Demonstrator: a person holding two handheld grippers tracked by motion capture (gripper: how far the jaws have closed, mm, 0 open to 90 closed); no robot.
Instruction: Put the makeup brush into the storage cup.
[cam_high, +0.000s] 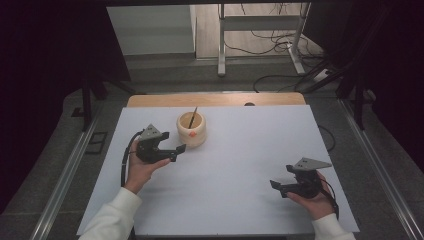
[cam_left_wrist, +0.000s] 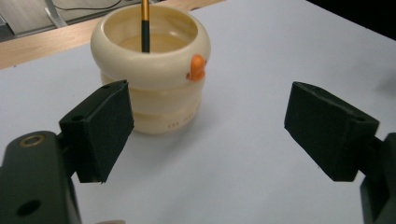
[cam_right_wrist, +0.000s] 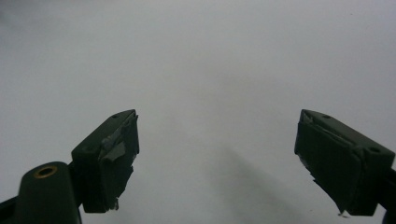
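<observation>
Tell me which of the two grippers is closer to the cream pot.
The left gripper: its open jaws point at the pot just ahead. The right gripper is far off, over the bare white table.

High view looks down the table (cam_high: 240, 165); tool views sit close — both share its white top.

One cream ribbed holder (cam_high: 191, 129) (bearing one small orange knob (cam_left_wrist: 197, 68)), one dark-tipped brush (cam_high: 193, 117) standing inside it, two handheld grippers, left gripper (cam_high: 176, 152) and right gripper (cam_high: 277, 187), one white table (cam_high: 240, 165).
</observation>
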